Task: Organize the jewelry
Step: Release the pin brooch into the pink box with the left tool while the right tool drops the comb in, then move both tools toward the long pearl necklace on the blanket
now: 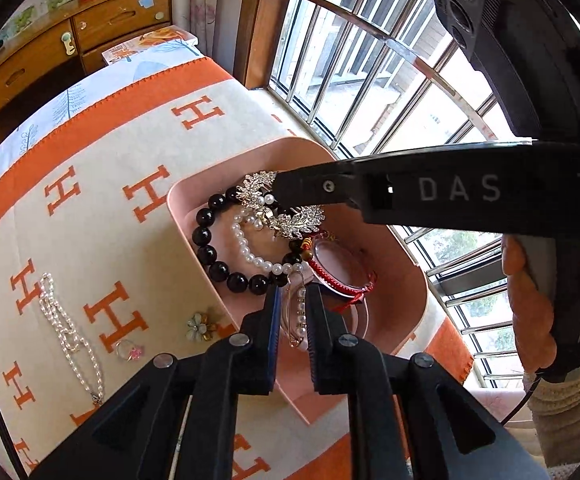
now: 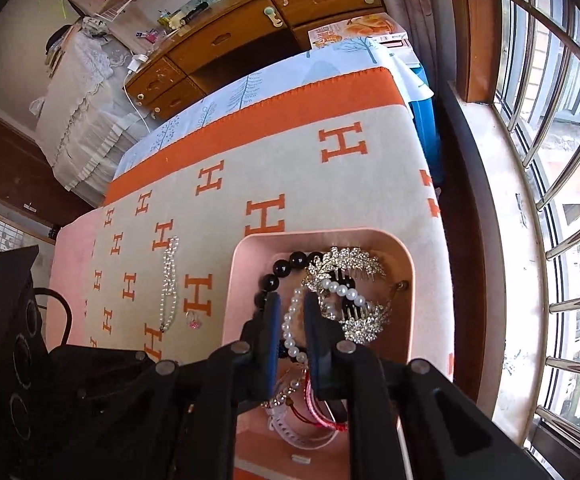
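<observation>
A pink tray on the H-patterned cloth holds a black bead bracelet, a white pearl bracelet, a silver leaf comb and red cord bangles. My left gripper hovers over the tray's near side, jaws slightly apart, nothing clearly between them. My right gripper hangs above the pearl bracelet, jaws slightly apart and empty. On the cloth lie a pearl necklace, a flower brooch and a pink ring.
The window with metal bars runs along the table's right side. A wooden dresser stands beyond the far end. A printed box lies at the far table edge.
</observation>
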